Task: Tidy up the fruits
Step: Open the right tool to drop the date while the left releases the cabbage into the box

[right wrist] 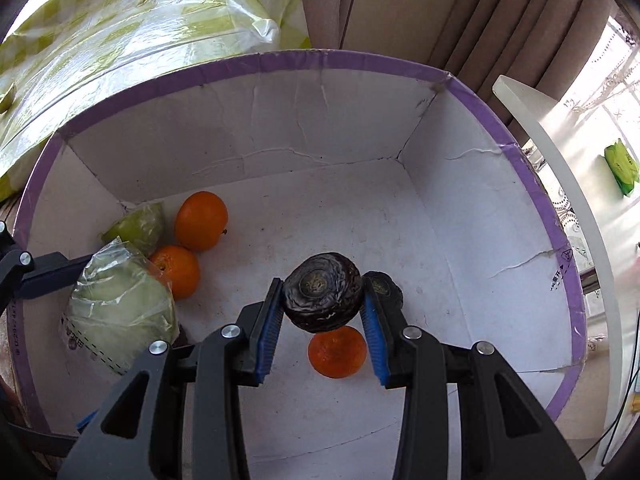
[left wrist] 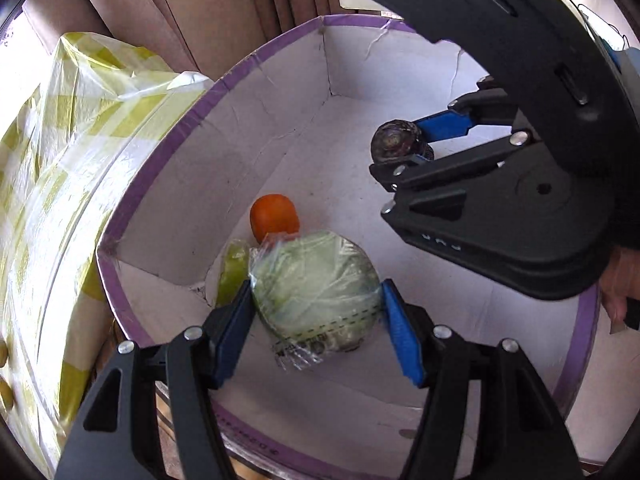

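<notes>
The wrapped cabbage [left wrist: 316,288], pale green under clear film, sits between the blue pads of the left hand-held gripper [left wrist: 316,320], which grasps it from both sides low inside the white box [right wrist: 280,128] with the purple rim. Against the box's left wall, just beyond the cabbage, lie a green wrapped fruit [right wrist: 140,224] and two oranges [right wrist: 201,220], one of them touching the cabbage's film. Nearer the box's middle, the right hand-held gripper [right wrist: 322,312] is clenched on a dark purple round vegetable [right wrist: 323,292], held clear of the floor with a third orange [right wrist: 337,352] directly beneath it. The step in hand appears to be setting both items down inside the box; doing it well probably means lowering the cabbage until it rests on the floor before releasing, so it does not roll onto the oranges, and shifting the dark vegetable sideways off the orange below before letting go. Printing runs along the cabbage's film beside a dashed line, and small marks show on the box's right rim; neither is legible. Outside the box's left wall lies a yellow-checked plastic bag [right wrist: 120,40].
</notes>
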A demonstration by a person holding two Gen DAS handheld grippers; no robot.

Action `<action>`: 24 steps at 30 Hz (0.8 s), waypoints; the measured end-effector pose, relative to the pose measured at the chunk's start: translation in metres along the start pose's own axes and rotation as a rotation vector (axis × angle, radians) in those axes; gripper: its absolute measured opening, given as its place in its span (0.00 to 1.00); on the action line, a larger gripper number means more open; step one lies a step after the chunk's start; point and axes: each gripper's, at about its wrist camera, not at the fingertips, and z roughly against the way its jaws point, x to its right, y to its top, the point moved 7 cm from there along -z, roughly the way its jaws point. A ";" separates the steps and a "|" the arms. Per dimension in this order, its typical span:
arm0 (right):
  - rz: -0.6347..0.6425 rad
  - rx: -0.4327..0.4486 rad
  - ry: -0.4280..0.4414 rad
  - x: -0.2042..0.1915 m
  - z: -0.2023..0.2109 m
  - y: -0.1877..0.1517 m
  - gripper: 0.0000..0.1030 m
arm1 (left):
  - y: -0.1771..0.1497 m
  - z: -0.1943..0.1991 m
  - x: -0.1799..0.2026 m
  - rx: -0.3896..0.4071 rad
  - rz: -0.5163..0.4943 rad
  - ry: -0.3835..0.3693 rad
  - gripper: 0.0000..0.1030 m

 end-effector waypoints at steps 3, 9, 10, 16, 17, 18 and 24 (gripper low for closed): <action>0.002 -0.018 -0.001 0.000 -0.003 -0.001 0.37 | -0.002 -0.006 0.000 -0.034 -0.019 0.039 0.61; 0.016 -0.055 -0.020 0.000 -0.014 -0.004 0.37 | -0.004 -0.013 0.000 -0.064 -0.041 0.087 0.61; 0.021 -0.067 -0.020 0.000 -0.016 -0.004 0.37 | -0.004 -0.014 -0.001 -0.067 -0.041 0.091 0.61; 0.049 -0.109 -0.037 -0.002 -0.026 -0.007 0.38 | -0.004 -0.019 -0.003 -0.080 -0.051 0.104 0.62; 0.050 -0.108 -0.040 -0.002 -0.026 -0.006 0.38 | -0.001 -0.023 -0.002 -0.080 -0.053 0.105 0.62; 0.049 -0.107 -0.041 -0.002 -0.027 -0.006 0.40 | -0.002 -0.024 -0.001 -0.079 -0.052 0.102 0.62; 0.048 -0.089 -0.053 -0.002 -0.022 -0.003 0.53 | 0.002 -0.025 0.006 -0.071 -0.045 0.085 0.69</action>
